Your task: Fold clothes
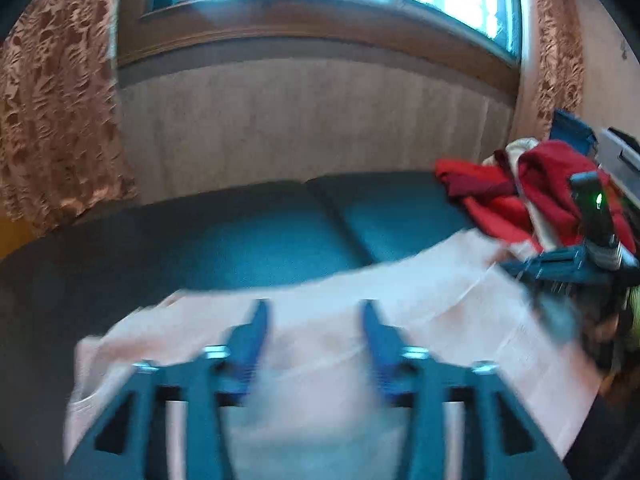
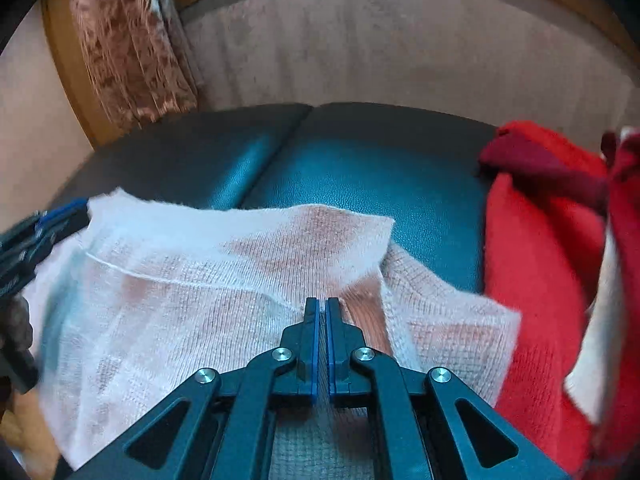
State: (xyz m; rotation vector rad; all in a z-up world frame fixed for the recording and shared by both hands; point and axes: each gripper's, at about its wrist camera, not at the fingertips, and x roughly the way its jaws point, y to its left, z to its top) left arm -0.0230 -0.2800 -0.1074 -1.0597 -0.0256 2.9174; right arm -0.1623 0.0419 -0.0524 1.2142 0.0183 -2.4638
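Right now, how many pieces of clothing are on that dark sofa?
At least 2: a thin white gauzy cloth spread in front, and a red knitted garment heaped at right. That heap may hide more.

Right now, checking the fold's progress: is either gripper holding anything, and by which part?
The right gripper pinches the white cloth at a raised crease near its middle. The left gripper is open, holding nothing.

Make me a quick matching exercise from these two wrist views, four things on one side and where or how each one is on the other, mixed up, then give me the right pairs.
Things:
1. left gripper
2. right gripper
3. red clothes
4. patterned curtain

States:
A. piled on the right of the couch
B. hanging at the back left
C. fingers spread apart over the white cloth
D. fingers nearly together at a fold of the cloth

Pairs: 1-C, 2-D, 3-A, 4-B
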